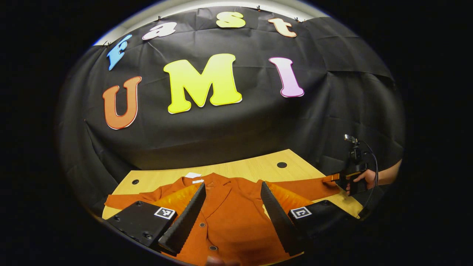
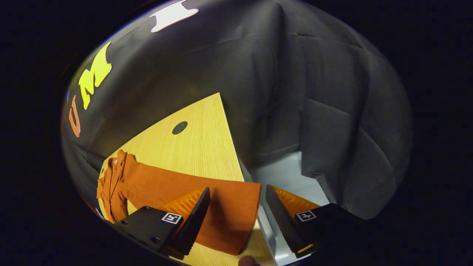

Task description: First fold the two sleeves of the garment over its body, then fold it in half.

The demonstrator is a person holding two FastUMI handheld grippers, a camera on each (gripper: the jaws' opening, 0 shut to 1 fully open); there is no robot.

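Note:
An orange button-front garment lies flat on the wooden table, collar toward the far wall and both sleeves spread out sideways. My left gripper hovers open over the chest, with one finger on each side of the button line. At the far right a hand holds my right gripper at the end of the right sleeve. In the right gripper view, the right gripper is open. The sleeve's cuff lies between its fingers at the table's edge, and neither finger presses on it.
The table has a round black hole near its far right corner, which is the hole beyond the sleeve. Black cloth walls stand close behind and beside the table. Light floor lies past the right edge.

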